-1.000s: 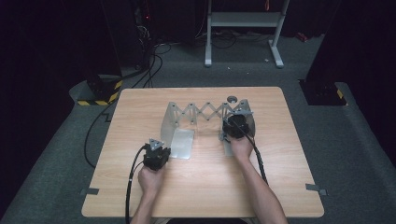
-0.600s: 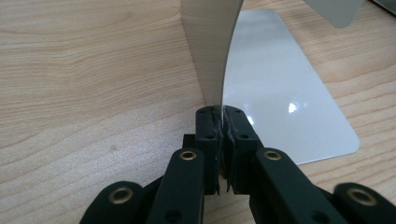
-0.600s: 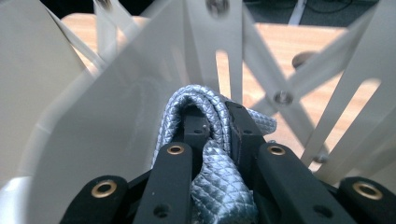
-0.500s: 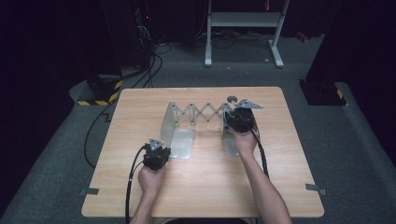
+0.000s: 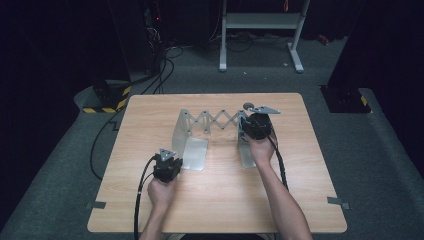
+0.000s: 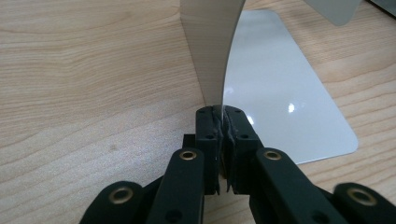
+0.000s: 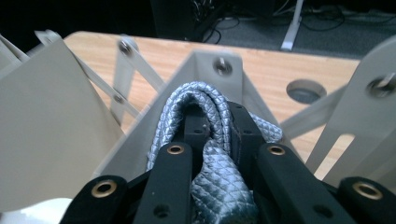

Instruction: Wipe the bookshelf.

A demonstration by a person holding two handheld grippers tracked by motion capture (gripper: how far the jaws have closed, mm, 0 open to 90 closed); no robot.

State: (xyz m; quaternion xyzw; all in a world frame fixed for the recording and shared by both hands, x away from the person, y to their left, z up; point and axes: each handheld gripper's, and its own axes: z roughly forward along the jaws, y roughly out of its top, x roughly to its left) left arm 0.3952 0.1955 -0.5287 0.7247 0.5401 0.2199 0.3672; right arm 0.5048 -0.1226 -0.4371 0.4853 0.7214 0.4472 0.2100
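On a wooden table (image 5: 215, 200), the left gripper (image 6: 223, 122) clamps the expanding metal rack's (image 5: 215, 122) base plate edge. The right gripper (image 7: 218, 122), now raised slightly higher than before, pinches silvery quilted cloth (image 7: 219, 186) (at the rack's right end).

A silver-grey quilted diamond pattern is seen on the cloth (image 7: 219, 186). The metal rack (image 5: 210, 122) is coloured pale grey, the tabletop (image 5: 300, 170) light wood-grained, the jaws black.

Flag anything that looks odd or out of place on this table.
A quilted silver cloth is draped over the right hand-held gripper, pinched in its jaws at the expanding metal rack. Nothing looks spilled or broken.
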